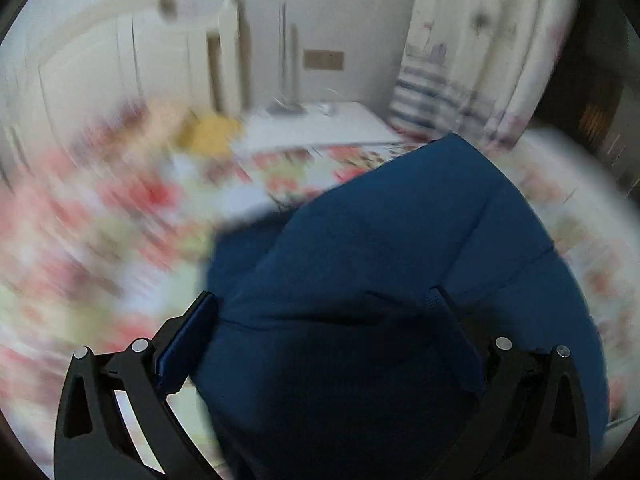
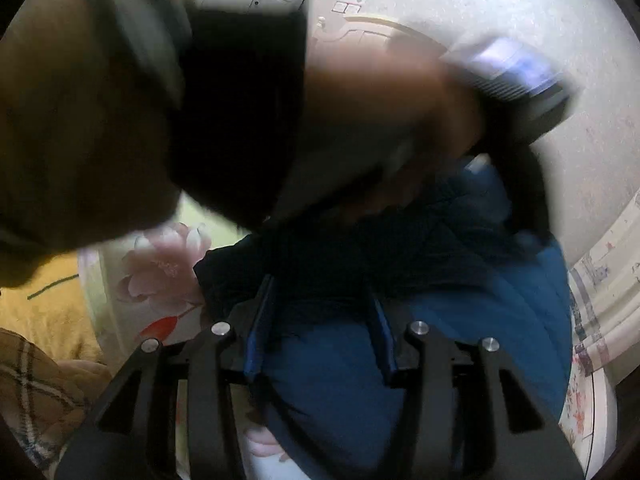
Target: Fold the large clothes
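A large dark blue garment [image 1: 400,240] is lifted over a floral bedsheet [image 1: 100,220]. My left gripper [image 1: 320,304] has its fingers wide apart with the blue cloth bunched between them; the view is motion-blurred. In the right wrist view the same blue garment [image 2: 460,320] fills the lower middle, and my right gripper [image 2: 320,304] has folds of it between its blue pads [image 2: 260,328]. Whether either gripper truly pinches the cloth is unclear. The person's arm [image 2: 380,92] and the other device [image 2: 520,80] hang above the garment.
A yellow garment [image 1: 212,132] lies at the bed's far side; it also shows in the right wrist view [image 2: 44,312], beside a plaid item [image 2: 32,380]. A white nightstand [image 1: 320,124], curtains [image 1: 480,60] and a wardrobe [image 1: 100,60] stand behind the bed.
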`<state>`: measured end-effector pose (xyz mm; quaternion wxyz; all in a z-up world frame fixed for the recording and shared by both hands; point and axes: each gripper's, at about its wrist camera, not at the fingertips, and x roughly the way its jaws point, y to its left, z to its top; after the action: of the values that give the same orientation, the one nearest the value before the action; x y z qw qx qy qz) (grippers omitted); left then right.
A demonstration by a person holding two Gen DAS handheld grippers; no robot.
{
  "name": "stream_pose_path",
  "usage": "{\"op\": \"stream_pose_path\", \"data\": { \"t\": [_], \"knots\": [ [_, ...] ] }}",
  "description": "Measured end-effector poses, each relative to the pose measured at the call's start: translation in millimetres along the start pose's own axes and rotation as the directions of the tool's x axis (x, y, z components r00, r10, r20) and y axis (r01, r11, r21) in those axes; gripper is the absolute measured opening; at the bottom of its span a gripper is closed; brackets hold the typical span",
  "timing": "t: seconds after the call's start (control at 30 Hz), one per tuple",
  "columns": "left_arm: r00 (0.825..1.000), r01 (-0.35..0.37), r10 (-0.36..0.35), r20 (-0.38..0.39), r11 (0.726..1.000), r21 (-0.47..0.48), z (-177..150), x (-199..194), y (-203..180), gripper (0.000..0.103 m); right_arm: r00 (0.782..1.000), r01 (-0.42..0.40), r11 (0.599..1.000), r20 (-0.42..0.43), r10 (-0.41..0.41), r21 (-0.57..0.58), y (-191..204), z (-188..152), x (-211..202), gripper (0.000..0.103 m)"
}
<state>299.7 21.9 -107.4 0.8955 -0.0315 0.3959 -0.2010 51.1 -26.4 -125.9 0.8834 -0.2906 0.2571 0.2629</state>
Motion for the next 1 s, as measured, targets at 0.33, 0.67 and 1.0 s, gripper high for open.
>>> {"op": "stream_pose_path", "data": {
  "t": [0.33,0.67,1.0],
  "knots": [
    [0.999,0.042,-0.036,0.04,0.987,-0.155,-21.5,4.0,35.0,0.099,0.978,-0.205,0.976,0.061,0.201,0.069,-36.8,2.0,-37.2,0.041],
    [0.998,0.034,-0.025,0.053,0.985,-0.171,-21.7,0.5,41.1,0.099,0.998,-0.032,0.834,0.064,-0.004,0.551,-267.1,-21.7,-14.9,0.025],
    [0.998,0.048,-0.04,0.04,0.97,-0.237,-22.1,8.9,57.4,0.099,0.951,0.023,0.833,-0.269,0.152,0.553,-314.8,-3.5,183.3,0.029]
  ]
}}
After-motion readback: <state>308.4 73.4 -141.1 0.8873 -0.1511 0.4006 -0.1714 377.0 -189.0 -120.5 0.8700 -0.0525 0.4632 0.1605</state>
